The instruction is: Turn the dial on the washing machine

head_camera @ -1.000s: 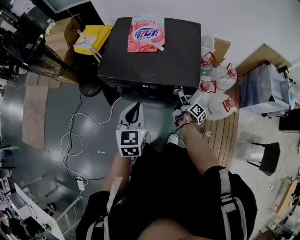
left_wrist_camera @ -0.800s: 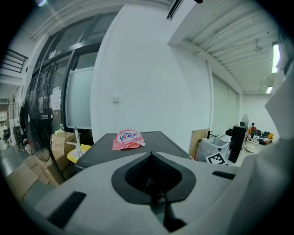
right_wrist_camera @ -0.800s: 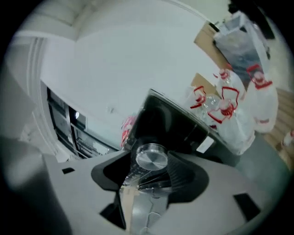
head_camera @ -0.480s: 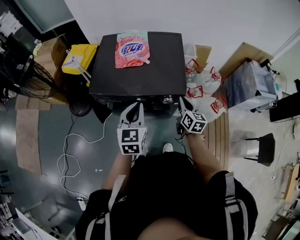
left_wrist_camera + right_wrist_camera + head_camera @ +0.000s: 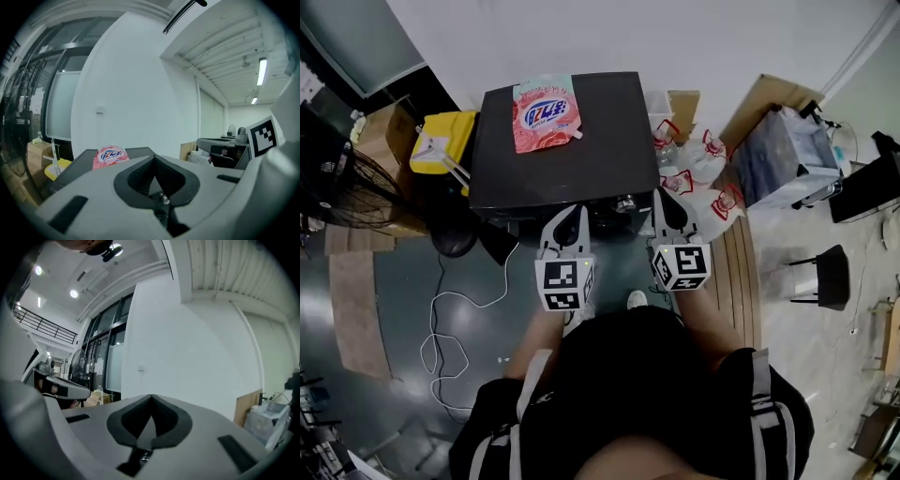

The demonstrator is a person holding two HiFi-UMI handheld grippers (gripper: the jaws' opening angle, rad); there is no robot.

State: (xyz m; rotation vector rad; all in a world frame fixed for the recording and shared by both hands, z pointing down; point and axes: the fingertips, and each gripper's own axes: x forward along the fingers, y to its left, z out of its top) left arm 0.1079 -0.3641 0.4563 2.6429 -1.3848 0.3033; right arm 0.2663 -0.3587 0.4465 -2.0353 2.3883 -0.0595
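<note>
- Black washing machine (image 5: 581,159) stands against the wall (image 5: 675,37). Its silver dial (image 5: 625,203) sits on the front face near the front right corner, so I work both tools along that front edge.
- Pink detergent pouch (image 5: 546,112) lies on the lid toward the back left corner, well apart from the dial and out of my way.
- Right gripper (image 5: 667,199) points at the front right corner, its nose just beside the dial. Its jaws are closing right down, tips meeting with nothing between them, so I judge the dial is not yet gripped.
- Left gripper (image 5: 572,212) waits near the middle of the front edge, jaws pressed together and empty; I reckon the turn needs only one tool.
- I hold both tools out side by side, noses aimed over the lid toward the wall.
</note>
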